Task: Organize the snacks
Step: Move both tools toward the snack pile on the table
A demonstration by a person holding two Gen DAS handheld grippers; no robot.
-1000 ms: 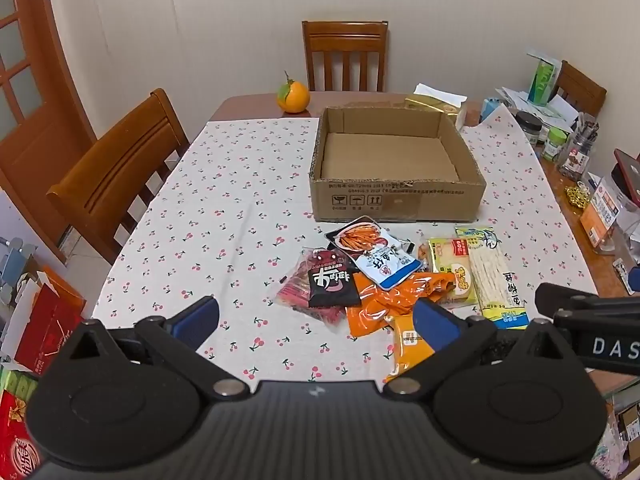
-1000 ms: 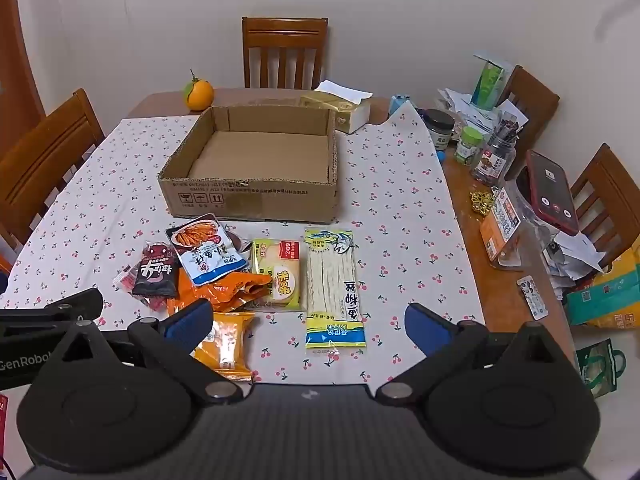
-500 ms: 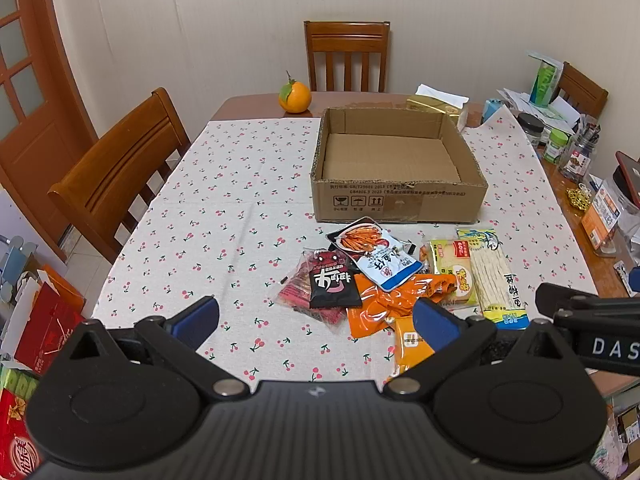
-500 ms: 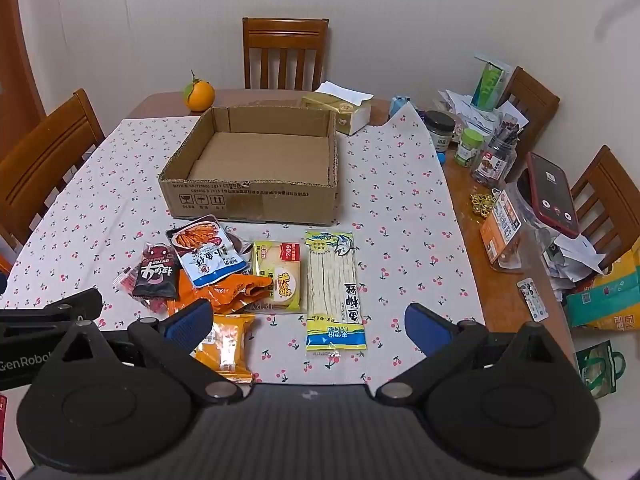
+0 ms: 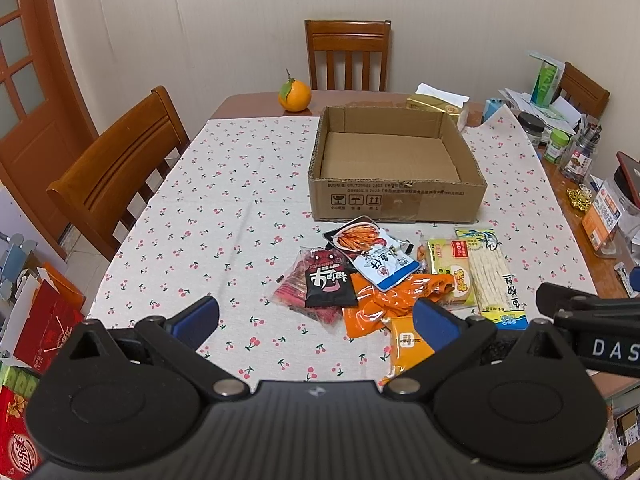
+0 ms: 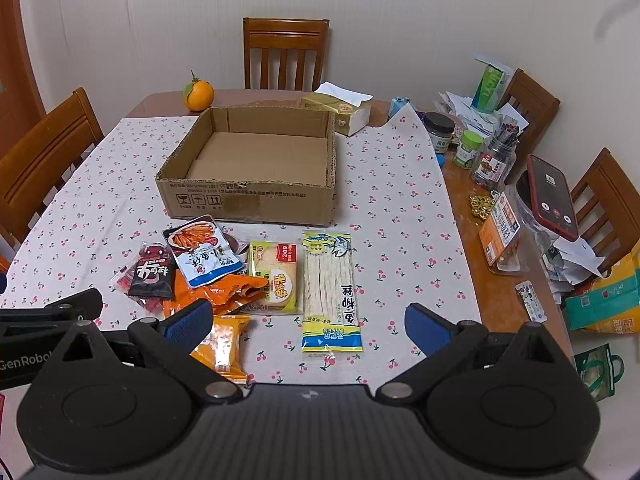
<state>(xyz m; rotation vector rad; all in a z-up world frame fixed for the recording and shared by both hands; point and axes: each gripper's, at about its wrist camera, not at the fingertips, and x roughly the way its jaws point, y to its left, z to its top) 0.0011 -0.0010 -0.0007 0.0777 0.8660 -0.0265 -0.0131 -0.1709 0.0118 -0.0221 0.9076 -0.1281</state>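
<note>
The left gripper (image 5: 316, 316) and right gripper (image 6: 308, 320), marked "DAS" and "GenRobo", hang spread wide, holding nothing. At twelve o'clock lies the pile of foil snack packets (image 6: 224, 268); beyond, the shallow brown cardboard box (image 6: 248, 200) is empty.

Both wrist views are looking forward and down from the table's (image 5: 208, 184) near edge, well back, facing 12 o'clock. Both are sharing the cardboard box (image 5: 396, 196) (image 6: 248, 200) and the snack pile (image 5: 384, 276) (image 6: 240, 276), left view sitting toward 9 o'clock.
</note>
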